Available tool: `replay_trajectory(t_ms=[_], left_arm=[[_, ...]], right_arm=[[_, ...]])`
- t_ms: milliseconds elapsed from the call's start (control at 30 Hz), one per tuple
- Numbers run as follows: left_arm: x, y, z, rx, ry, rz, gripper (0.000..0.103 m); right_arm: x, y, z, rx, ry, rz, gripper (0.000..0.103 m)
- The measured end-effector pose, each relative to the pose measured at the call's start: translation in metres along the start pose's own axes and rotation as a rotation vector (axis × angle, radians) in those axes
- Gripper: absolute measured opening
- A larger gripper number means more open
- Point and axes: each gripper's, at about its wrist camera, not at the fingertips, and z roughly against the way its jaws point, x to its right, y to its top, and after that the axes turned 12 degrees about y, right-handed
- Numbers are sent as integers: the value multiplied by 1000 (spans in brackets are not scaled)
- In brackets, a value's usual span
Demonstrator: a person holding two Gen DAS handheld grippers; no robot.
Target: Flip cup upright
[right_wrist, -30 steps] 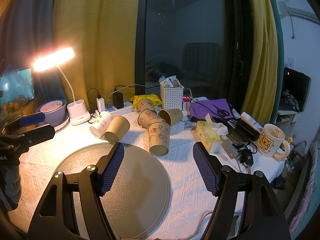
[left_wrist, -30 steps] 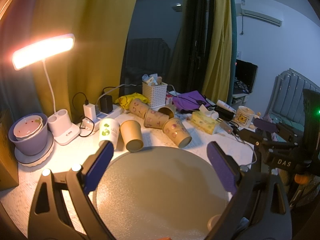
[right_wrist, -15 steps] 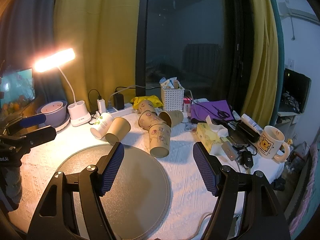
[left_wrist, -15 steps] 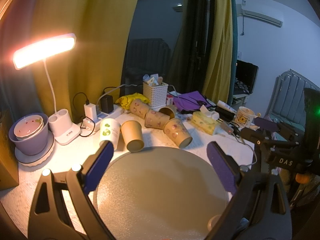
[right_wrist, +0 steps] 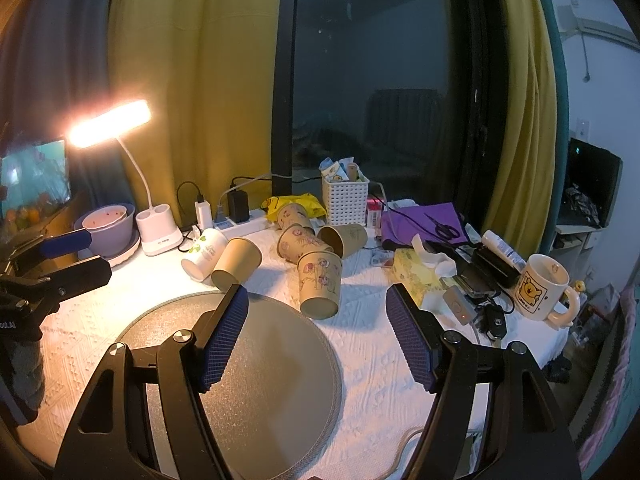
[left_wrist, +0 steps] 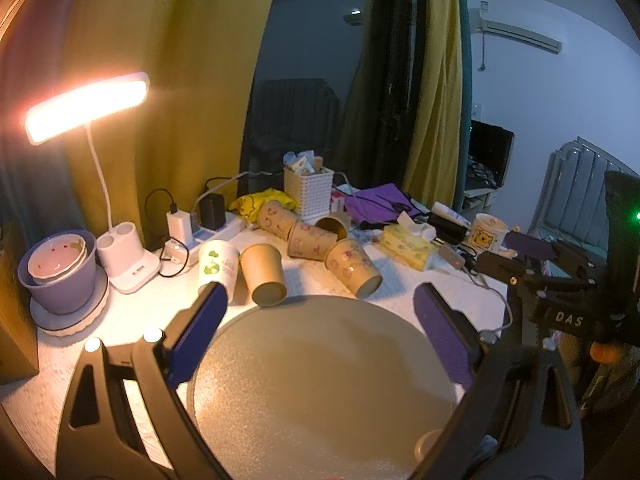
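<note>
Several paper cups lie on their sides behind a round grey mat (left_wrist: 320, 372) (right_wrist: 256, 376). A patterned cup (right_wrist: 320, 283) (left_wrist: 353, 266) lies nearest, mouth toward me. A plain brown cup (right_wrist: 236, 262) (left_wrist: 264, 274) and a white cup with green leaves (right_wrist: 204, 248) (left_wrist: 216, 264) lie to its left. Further patterned cups (right_wrist: 300, 240) lie behind. My right gripper (right_wrist: 316, 332) is open and empty, just short of the nearest cup. My left gripper (left_wrist: 320, 320) is open and empty over the mat.
A lit desk lamp (right_wrist: 110, 122) and a purple bowl (right_wrist: 106, 224) stand at the left. A white basket (right_wrist: 345, 200), power strip (right_wrist: 240, 224), tissue box (right_wrist: 420, 276), bear mug (right_wrist: 540, 286) and purple cloth (right_wrist: 420, 222) crowd the back and right.
Both grippers have crept slightly forward toward the cups. The cups have not moved.
</note>
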Motion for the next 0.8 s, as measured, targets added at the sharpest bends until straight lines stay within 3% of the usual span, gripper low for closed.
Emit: replay_trajectory(t_ms=[800], left_arm=[[-6, -2, -10, -26, -31, 12, 95]], right_arm=[[4, 7, -20, 4, 42, 0, 75]])
